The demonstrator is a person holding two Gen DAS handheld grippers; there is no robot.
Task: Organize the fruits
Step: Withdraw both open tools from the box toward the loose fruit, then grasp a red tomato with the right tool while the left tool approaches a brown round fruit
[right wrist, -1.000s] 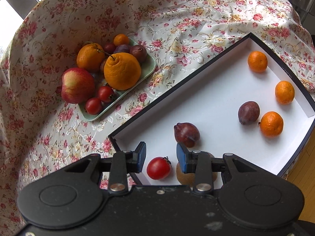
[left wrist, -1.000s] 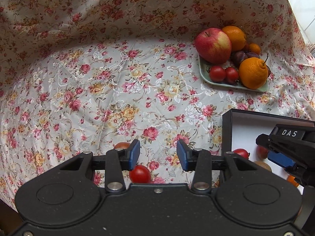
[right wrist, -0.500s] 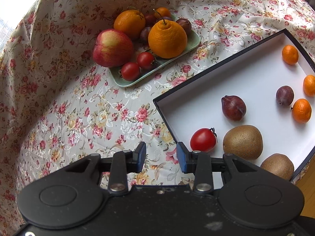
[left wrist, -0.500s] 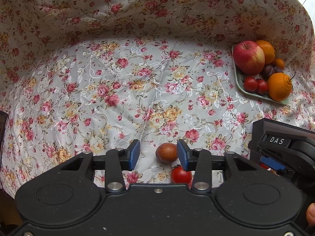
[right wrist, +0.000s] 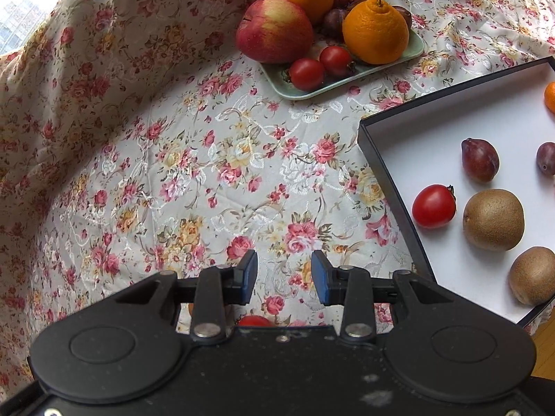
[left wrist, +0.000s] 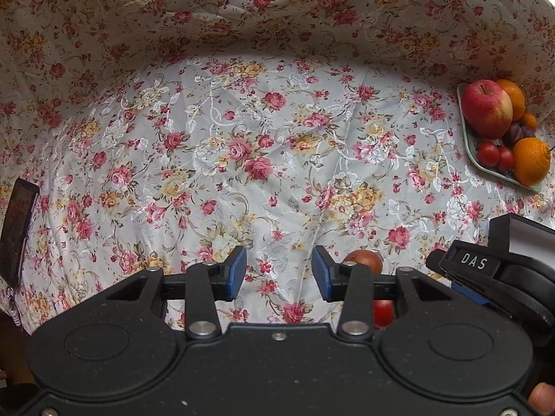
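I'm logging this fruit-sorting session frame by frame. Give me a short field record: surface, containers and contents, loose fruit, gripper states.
surface: floral tablecloth
green tray: apple, two big oranges, two cherry tomatoes, plums, a small orange
black box: tomato, two kiwis, two plums, part of an orange at the frame edge
loose fruit: brownish fruit and tomato on the cloth, behind the left gripper's finger
left gripper: open, empty
right gripper: open, empty

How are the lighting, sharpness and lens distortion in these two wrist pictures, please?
Left wrist view: sharp, soft daylight, the tablecloth bowed by the fisheye, shaded along the top. Right wrist view: also sharp; the window is blown out white, the white box bright but readable, the apple evenly lit.
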